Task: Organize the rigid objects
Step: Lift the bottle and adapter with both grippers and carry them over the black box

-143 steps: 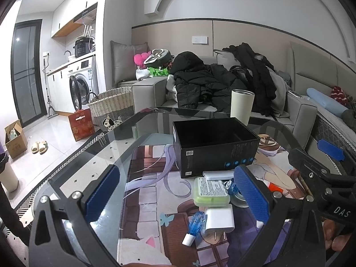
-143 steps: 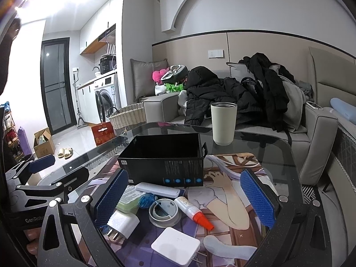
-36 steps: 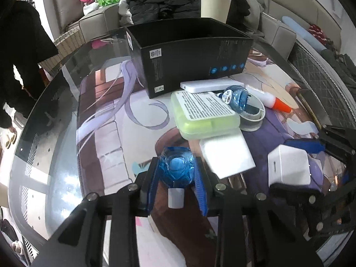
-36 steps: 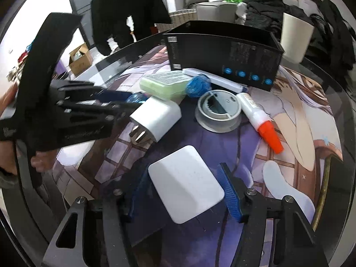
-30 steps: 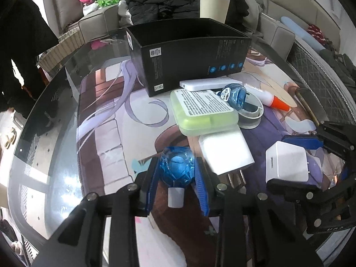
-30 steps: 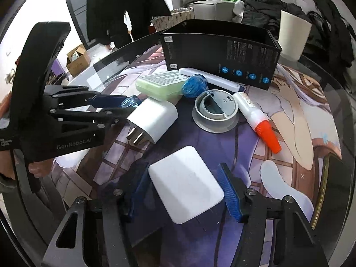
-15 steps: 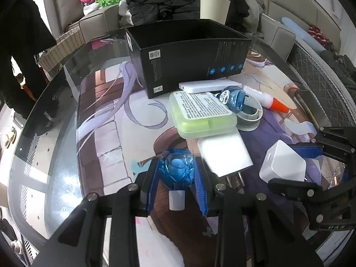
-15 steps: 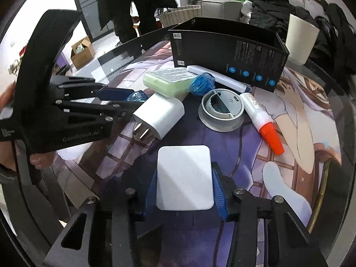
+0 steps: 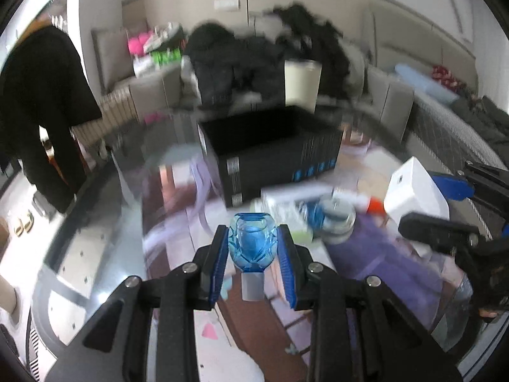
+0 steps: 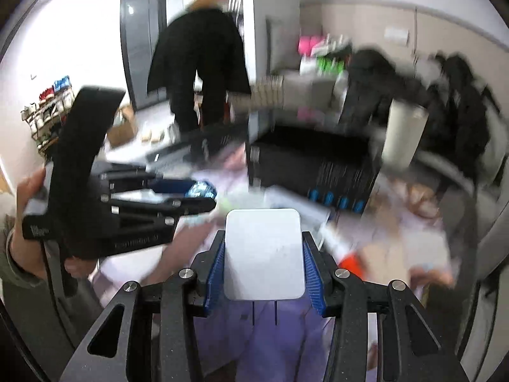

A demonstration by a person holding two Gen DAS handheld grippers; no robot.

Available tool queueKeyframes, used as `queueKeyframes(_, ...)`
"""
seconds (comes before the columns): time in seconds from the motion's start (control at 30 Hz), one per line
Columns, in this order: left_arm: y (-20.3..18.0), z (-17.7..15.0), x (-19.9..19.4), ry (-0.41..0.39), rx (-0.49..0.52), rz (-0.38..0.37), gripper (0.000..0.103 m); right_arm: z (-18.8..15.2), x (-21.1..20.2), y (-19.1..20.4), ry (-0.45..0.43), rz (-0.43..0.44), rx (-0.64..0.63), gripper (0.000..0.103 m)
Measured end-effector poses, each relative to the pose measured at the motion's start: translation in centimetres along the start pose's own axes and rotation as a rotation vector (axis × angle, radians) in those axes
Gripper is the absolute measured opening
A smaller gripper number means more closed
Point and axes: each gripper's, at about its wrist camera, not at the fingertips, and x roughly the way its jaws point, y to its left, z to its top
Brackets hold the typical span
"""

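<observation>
Left gripper (image 9: 253,248) is clamped tight on the blue faceted bottle (image 9: 252,244), blue pads pressing both its sides, white cap pointing back toward the camera, and the bottle is clear of the table. Right gripper (image 10: 263,250) has the white charger (image 10: 262,254) pinched flat between its pads (two prongs point back toward the camera), also in the air above the purple mat (image 10: 264,343). Out past both, the open black box (image 9: 270,156) sits on the glass table (image 9: 95,254), with the pale tumbler (image 9: 300,84) beyond it. In front of the box, all blurred, lie a white bar, a green case (image 9: 296,232), a grey round lid (image 9: 338,219) and the glue bottle's orange tip (image 9: 375,204). Further back, a sofa heaped with dark coats (image 9: 241,60), and a person in black (image 9: 41,102) standing at the left
</observation>
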Motion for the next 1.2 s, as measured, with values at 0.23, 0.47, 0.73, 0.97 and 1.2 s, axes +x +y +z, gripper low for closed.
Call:
queueKeyframes(0.23, 0.0, 1.0, -4.8, -0.246, 0.016, 0.008, 0.029, 1.9, -4.3, -0.4, -0.240, -0.061, 0.007, 0.045)
queueKeyframes(0.47, 0.9, 2.4, -5.0, -0.279, 0.000, -0.001, 0.029, 3.5, -5.0, -0.1, -0.291, -0.061, 0.005, 0.045)
queueKeyframes(0.73, 1.3, 5.5, -4.4, -0.343, -0.012, 0.016, 0.029, 6.6, -4.8, -1.0, -0.362, -0.089, 0.024, 0.045)
queueKeyframes(0.97, 2.7, 9.6, -2.0, -0.393, -0.062, 0.028, 0.029, 11.0, -2.5, -3.3, -0.404, -0.142, 0.063, 0.045)
queueKeyframes(1.2, 5.3, 11.9, 1.1, -0.386, -0.151, 0.063, 0.029, 15.2, 0.9, -6.4, -0.413, -0.188, 0.119, 0.045)
